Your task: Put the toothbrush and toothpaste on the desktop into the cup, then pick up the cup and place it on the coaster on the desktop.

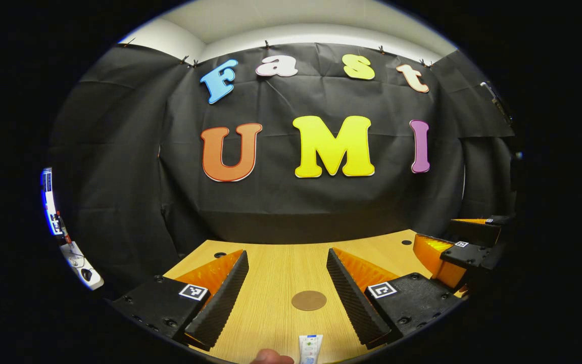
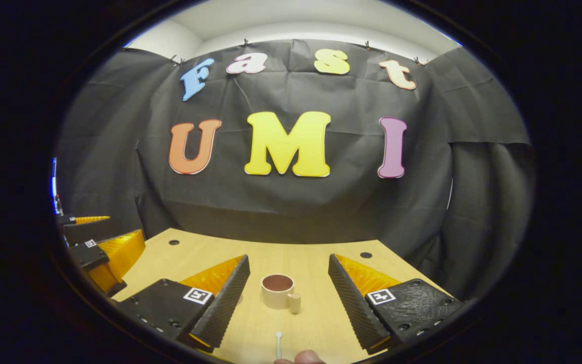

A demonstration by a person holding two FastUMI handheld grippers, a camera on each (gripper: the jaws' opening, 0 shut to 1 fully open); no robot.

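Wooden desktop (image 1: 276,268) before a black cloth wall. Left gripper (image 1: 287,283): jaws spread wide, holding nothing, above the desktop; round brown coaster (image 1: 308,300) lies between its fingers, toothpaste (image 1: 310,349) tube nearer the camera. Right gripper (image 2: 287,285): jaws wide apart, holding nothing; cup (image 2: 278,291) stands upright between its fingers, toothbrush (image 2: 278,345) lying on the desktop nearer the camera.
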